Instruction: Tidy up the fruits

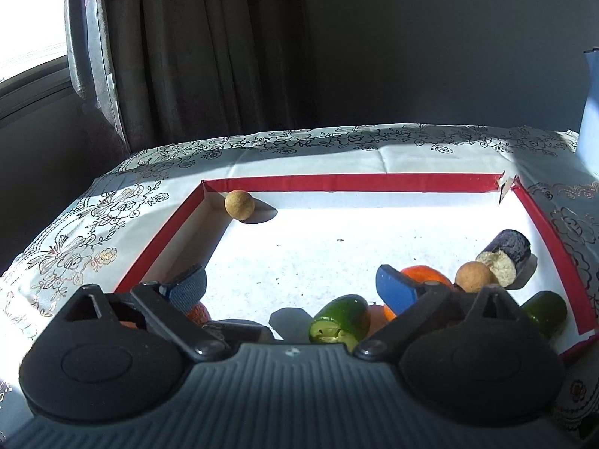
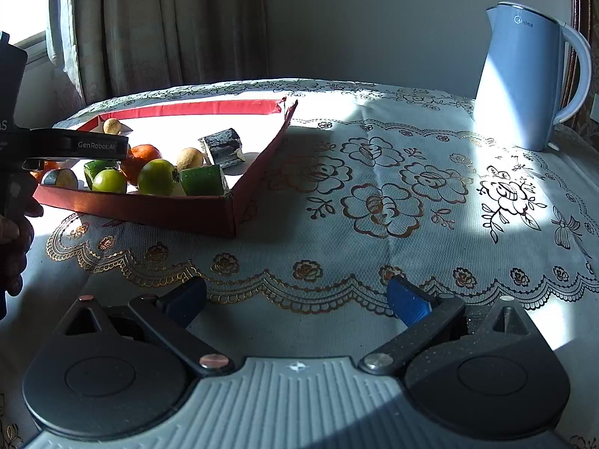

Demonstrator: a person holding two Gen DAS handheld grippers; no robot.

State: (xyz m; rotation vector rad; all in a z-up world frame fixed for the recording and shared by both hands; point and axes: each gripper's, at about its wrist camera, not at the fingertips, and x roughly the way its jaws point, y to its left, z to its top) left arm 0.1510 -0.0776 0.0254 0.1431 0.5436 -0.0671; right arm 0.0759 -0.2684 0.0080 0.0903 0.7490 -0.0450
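Note:
A shallow red-rimmed box [image 1: 337, 182] holds the fruits. My left gripper [image 1: 292, 284] stands open over its near side, nothing pressed between the blue pads. A cut green piece [image 1: 338, 318] lies just below the gap. An orange [image 1: 425, 275] shows behind the right finger. Beside it are a tan ball [image 1: 472, 277] and a dark roll with a pale cut end [image 1: 507, 258]. Another tan ball [image 1: 239, 205] sits in the far left corner. My right gripper [image 2: 297, 299] is open above the tablecloth, apart from the box [image 2: 149, 209], where two round green fruits [image 2: 157, 177] lie.
A pale blue electric kettle [image 2: 524, 82] stands at the back right of the table. A floral tablecloth [image 2: 374, 202] covers the table. A person's hand [image 2: 15, 239] holds the left tool at the left edge. Curtains and a window lie behind the table.

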